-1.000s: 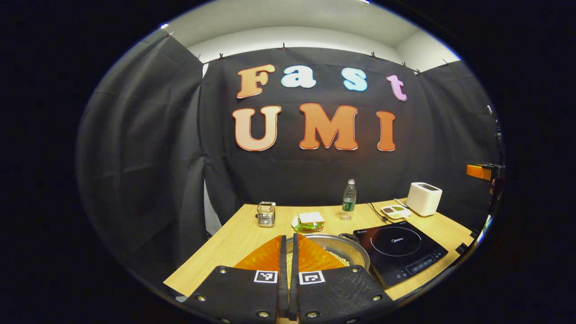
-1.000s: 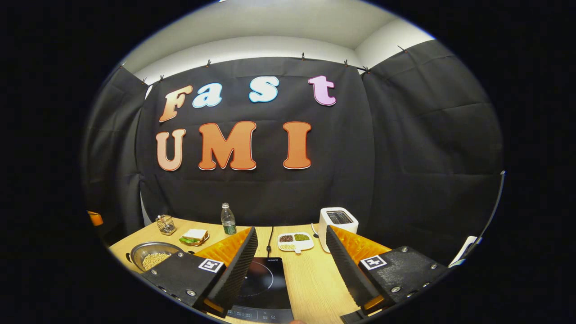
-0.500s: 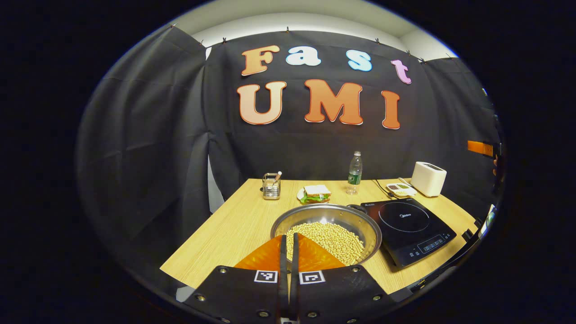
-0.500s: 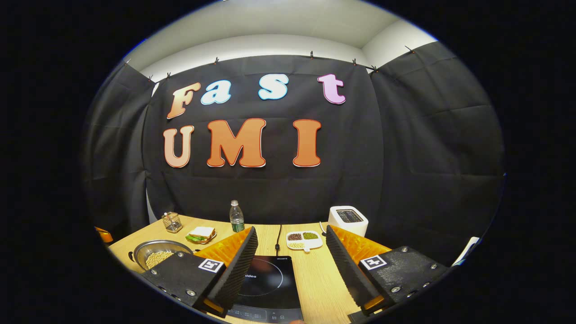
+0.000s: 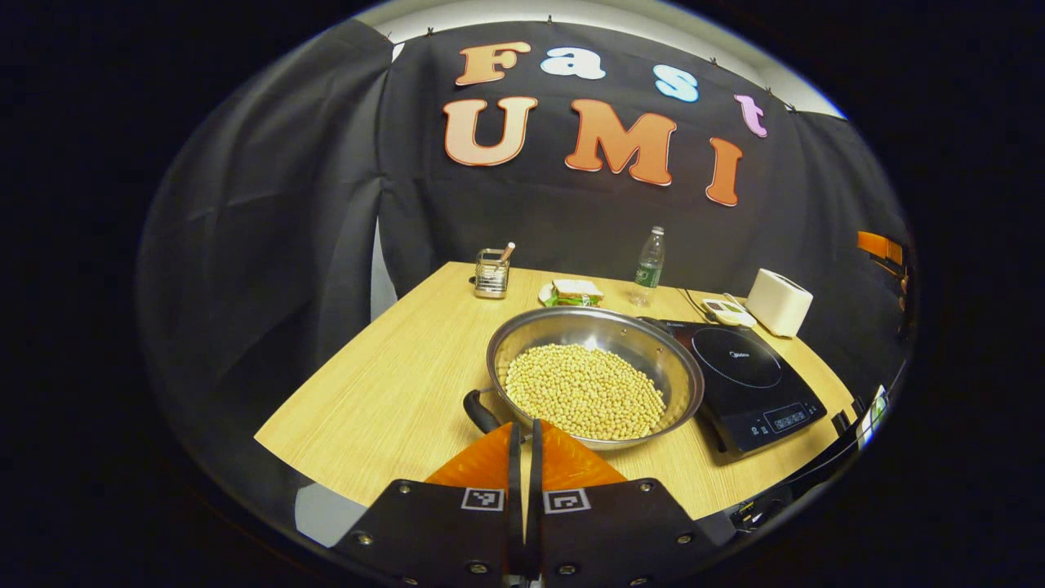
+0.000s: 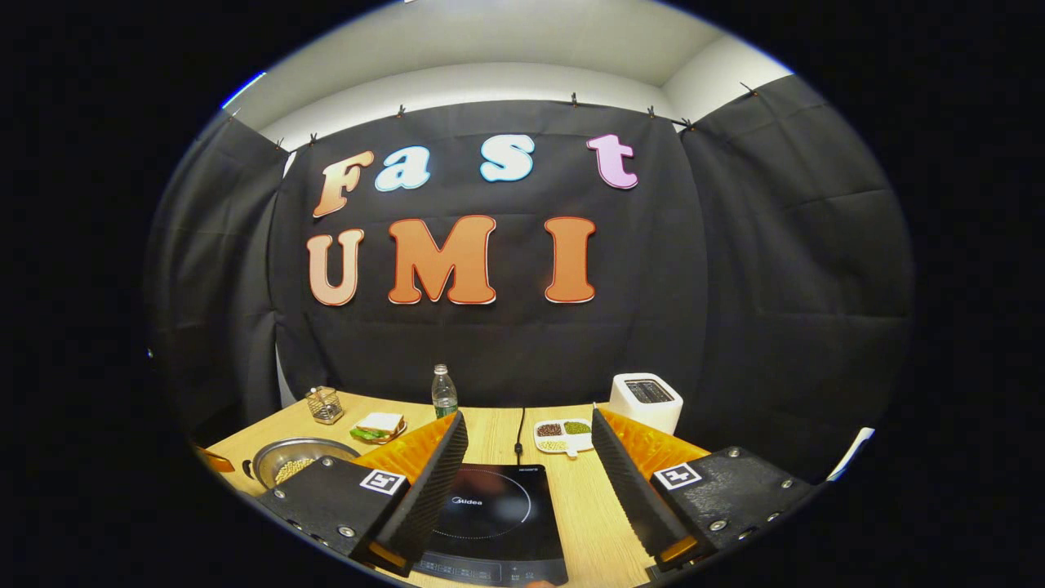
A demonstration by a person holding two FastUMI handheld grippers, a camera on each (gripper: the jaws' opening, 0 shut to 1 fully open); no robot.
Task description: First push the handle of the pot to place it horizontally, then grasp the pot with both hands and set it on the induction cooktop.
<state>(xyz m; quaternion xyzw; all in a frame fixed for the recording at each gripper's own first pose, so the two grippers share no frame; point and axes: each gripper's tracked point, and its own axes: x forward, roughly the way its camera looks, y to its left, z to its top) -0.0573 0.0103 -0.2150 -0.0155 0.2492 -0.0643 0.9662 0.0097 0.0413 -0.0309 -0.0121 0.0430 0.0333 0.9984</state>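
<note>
Pot [image 5: 596,376] near rim hidden behind closed left tool [image 5: 525,433]; handle [image 5: 480,411] partly visible. Open right tool [image 6: 529,457] masks cooktop [image 6: 494,523] edges.

Black cloth [image 6: 506,343] hangs in folds behind the bench [image 5: 392,392] and along both its sides, pinned by small clips along its top edge. Above the cloth a white wall [image 6: 490,86] and a pale ceiling [image 6: 522,37] show, evenly lit. The bench is light wood with a straight grain, its far edge against the cloth. At the bench's far left corner the cloth parts on a narrow pale gap [image 5: 377,269].
</note>
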